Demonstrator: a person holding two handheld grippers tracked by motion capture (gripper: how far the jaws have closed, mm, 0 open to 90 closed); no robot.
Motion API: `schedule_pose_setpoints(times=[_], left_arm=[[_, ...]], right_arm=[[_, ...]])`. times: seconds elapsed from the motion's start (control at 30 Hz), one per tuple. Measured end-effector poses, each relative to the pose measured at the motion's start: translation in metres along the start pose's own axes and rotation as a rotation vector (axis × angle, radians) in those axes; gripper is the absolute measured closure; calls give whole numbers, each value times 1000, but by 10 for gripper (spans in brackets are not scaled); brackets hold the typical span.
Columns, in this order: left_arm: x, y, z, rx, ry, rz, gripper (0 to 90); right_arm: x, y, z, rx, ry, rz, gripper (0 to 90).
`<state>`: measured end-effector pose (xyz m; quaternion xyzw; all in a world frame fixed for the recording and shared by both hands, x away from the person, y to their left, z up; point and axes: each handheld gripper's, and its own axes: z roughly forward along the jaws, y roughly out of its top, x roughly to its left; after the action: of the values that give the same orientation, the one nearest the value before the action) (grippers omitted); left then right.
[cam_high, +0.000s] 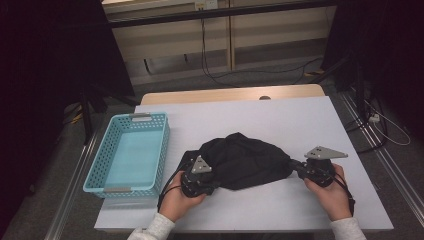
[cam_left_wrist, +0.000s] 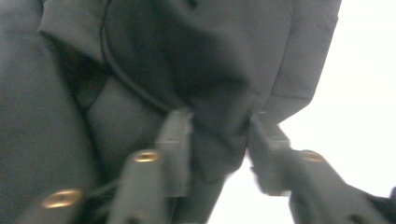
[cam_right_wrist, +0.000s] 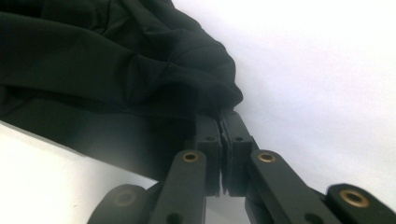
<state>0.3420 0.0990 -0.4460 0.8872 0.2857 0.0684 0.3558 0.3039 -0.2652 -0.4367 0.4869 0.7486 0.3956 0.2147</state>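
Pinching the crumpled black fabric garment (cam_high: 245, 160) lying mid white tabletop (cam_high: 280, 115), the right tool (cam_right_wrist: 222, 122) was clamped shut on its edge; the left tool (cam_left_wrist: 218, 133) straddled a fold, jaws not yet pressing (fold could slip out, leaving the lift lopsided).

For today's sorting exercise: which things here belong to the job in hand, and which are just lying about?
In the job: black cloth, left gripper closing around a fold, right gripper shut on its edge.
Lying about: blue basket, white table, floor cables.
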Motion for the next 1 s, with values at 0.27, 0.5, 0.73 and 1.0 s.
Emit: schedule_pose_setpoints(times=[0.27, 0.5, 0.73, 1.0], left_arm=[[10, 6, -14, 2, -63, -149, 847], [30, 17, -49, -130, -119, -286, 854], [49, 17, -65, -185, -105, -350, 861], [58, 36, -70, -190, -90, -346, 861]], right_arm=[[-8, 1, -6, -29, -18, 26, 881], [-10, 4, -13, -57, -73, 4, 881], [-1, 12, -12, -57, -81, -54, 879], [-3, 32, -23, -108, -60, -50, 883]])
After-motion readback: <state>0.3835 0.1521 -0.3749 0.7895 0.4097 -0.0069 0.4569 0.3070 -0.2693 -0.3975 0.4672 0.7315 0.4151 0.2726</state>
